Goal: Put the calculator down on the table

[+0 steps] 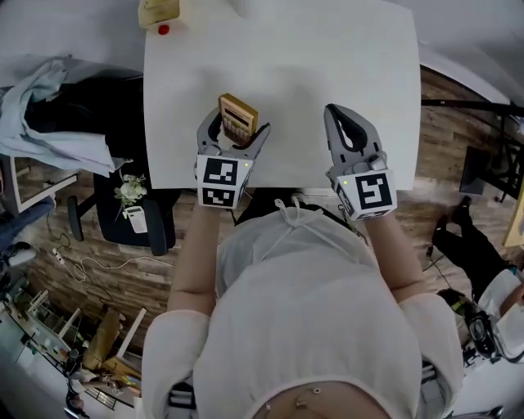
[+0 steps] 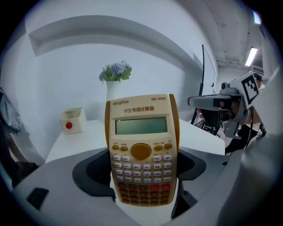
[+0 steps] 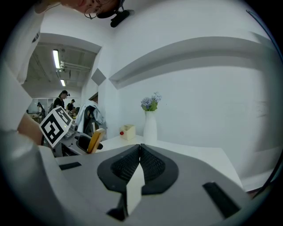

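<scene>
A beige and orange calculator (image 1: 237, 117) stands upright between the jaws of my left gripper (image 1: 239, 125), which is shut on its lower half above the white table (image 1: 286, 65). In the left gripper view the calculator (image 2: 141, 145) faces the camera, its screen and keys showing, with the left gripper (image 2: 141, 171) clamped on its sides. My right gripper (image 1: 333, 112) hovers to the right over the table's near part, jaws shut with nothing between them. In the right gripper view the right gripper (image 3: 140, 148) has its pads pressed together, and the calculator (image 3: 95, 140) shows edge-on at the left.
A small cream box with a red button (image 1: 160, 15) sits at the table's far left edge. A white vase of flowers (image 3: 150, 123) stands at the back by the wall. A chair draped with clothes (image 1: 57, 114) is left of the table.
</scene>
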Available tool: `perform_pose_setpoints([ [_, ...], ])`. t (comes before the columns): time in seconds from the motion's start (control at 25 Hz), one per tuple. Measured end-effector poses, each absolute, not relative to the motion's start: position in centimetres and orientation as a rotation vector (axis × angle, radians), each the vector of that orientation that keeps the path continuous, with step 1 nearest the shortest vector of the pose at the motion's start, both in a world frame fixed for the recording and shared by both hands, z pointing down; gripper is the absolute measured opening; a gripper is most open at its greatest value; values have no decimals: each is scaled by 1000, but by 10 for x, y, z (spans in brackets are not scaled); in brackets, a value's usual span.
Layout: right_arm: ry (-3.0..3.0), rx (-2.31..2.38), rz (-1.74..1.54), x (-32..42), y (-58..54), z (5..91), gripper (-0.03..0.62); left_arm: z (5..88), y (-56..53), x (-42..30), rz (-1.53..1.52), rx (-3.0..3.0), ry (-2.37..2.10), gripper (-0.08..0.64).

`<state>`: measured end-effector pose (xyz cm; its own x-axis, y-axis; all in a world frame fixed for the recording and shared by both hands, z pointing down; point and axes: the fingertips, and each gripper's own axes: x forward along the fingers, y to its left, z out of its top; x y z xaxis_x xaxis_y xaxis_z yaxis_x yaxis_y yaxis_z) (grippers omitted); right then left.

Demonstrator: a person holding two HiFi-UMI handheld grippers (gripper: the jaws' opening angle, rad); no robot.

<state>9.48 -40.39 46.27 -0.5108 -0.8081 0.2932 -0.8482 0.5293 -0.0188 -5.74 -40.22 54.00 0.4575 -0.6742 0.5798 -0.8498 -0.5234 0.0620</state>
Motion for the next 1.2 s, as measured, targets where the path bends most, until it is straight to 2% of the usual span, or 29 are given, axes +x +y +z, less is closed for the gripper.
perform_pose_setpoints([
  [0.28,-2476,1374,296,92,-422,498,5,602,-417,-54,887,2255,-1177,423],
  [0.76,-2437,1375,360,97,-441,518,5,641,-423,-44,1165,2119,-1058,423],
  [1.2,-2423,1376,379,98,-449,522,5,651,-425,-46,1180,2066,-1039,423],
])
